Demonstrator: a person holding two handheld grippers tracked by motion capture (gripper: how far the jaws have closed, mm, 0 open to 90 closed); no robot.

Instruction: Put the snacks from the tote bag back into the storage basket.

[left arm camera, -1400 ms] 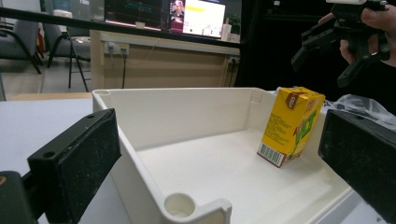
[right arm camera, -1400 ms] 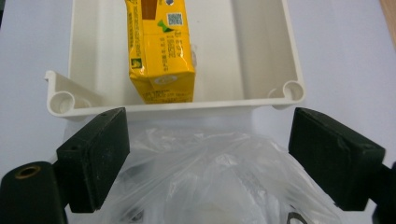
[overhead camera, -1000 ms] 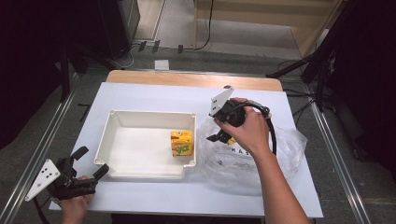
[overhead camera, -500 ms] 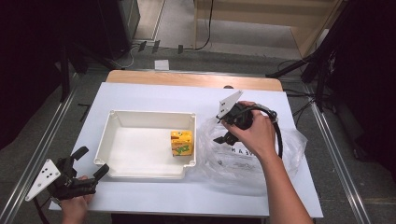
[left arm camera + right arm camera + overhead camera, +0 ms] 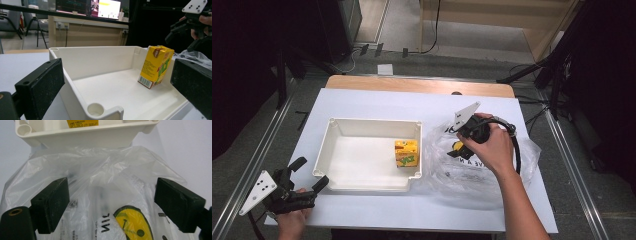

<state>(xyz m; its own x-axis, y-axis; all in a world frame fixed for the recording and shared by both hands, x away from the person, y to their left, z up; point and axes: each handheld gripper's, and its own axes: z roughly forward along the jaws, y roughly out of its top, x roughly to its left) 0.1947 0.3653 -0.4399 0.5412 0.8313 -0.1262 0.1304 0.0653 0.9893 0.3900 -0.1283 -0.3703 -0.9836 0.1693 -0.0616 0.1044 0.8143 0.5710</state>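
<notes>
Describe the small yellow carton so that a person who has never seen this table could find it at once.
Look for the white tray on the left half of the white table. The yellow carton stands inside the tray, against its right wall, the side next to the clear plastic bag. It is the only item in the tray, and its yellow body carries green lettering.

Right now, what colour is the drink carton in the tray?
Yellow drink carton, green lettering; clearest in left gripper view.
</notes>
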